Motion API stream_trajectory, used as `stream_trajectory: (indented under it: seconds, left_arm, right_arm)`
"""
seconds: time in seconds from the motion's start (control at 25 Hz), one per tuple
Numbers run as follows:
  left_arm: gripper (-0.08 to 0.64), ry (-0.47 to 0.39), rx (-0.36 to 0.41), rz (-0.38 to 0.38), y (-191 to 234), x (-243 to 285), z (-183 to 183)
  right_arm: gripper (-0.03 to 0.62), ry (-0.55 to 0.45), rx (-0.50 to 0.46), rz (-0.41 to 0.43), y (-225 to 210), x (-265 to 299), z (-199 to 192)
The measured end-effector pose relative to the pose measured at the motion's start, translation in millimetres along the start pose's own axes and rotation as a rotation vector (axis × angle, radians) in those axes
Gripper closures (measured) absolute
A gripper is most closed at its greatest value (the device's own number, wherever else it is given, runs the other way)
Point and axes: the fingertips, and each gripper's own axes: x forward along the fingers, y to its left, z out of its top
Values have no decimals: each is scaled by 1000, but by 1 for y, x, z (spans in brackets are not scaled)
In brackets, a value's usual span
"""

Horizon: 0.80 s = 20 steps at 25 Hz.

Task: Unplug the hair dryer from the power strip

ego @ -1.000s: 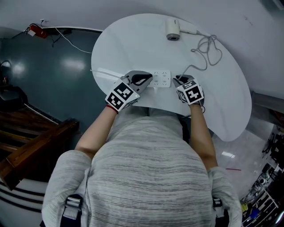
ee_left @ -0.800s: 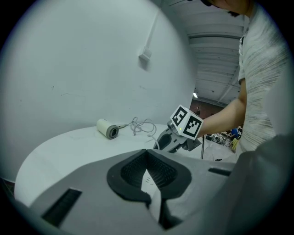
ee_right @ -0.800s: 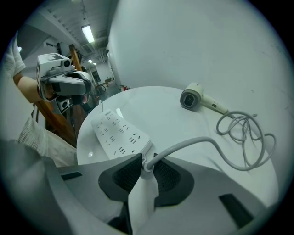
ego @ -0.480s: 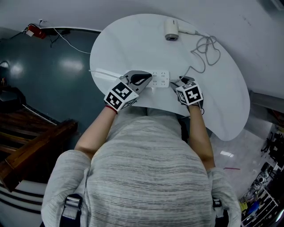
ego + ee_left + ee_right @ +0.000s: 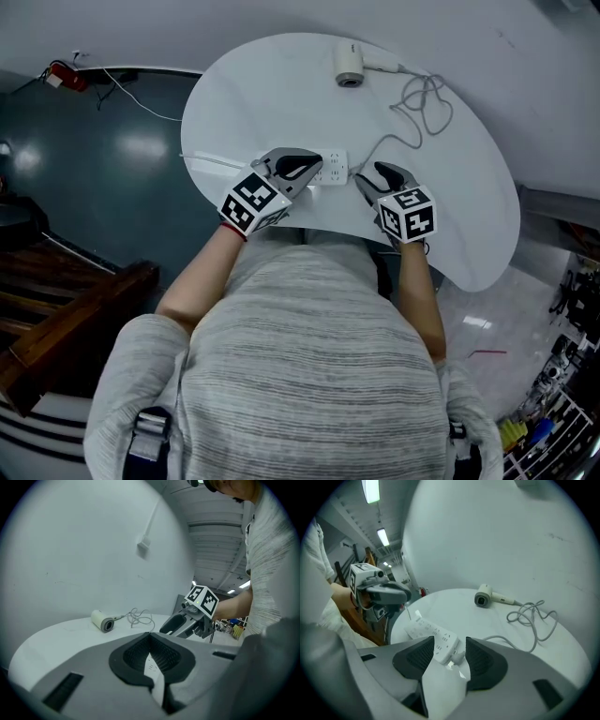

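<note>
The white power strip [image 5: 336, 169] [image 5: 433, 637] lies near the front edge of the white table [image 5: 281, 94]. My left gripper [image 5: 314, 167] [image 5: 150, 637] is shut, its tips resting on the strip's left end. Just above the strip's right end, my right gripper [image 5: 368, 175] [image 5: 450, 648] hangs open. The grey plug [image 5: 458, 656] lies below and between its jaws, untouched, at the strip's end corner. Its cord [image 5: 422, 103] [image 5: 534, 616] loops back to the cream hair dryer [image 5: 349, 64] [image 5: 483, 596] [image 5: 103, 620] at the table's far side.
The strip's own thin white lead [image 5: 216, 159] runs left along the table. Beyond the table's left edge is dark floor with a red object [image 5: 52, 77] and a white cable [image 5: 141, 98]. Wooden furniture [image 5: 56, 319] stands at lower left.
My right gripper has opened, let go of the plug and lifted a little off the strip's right end. The left gripper stays shut on the strip's left end.
</note>
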Motion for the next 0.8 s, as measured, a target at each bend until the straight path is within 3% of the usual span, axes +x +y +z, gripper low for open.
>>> stream_trajectory:
  seconds: [0.28, 0.44, 0.6, 0.8]
  left_arm:
    - [554, -75, -1, 11, -6, -17, 17]
    - [554, -137, -14, 28, -9, -33, 29]
    - [554, -193, -9, 39, -12, -50, 43]
    - [554, -226, 9, 45, -15, -63, 49]
  right_arm:
    - [383, -320, -62, 82, 36, -37, 55]
    - [488, -452, -138, 103, 57, -56, 77]
    - [547, -544, -184, 132, 74, -73, 94]
    - [558, -582, -239, 134, 87, -82, 99]
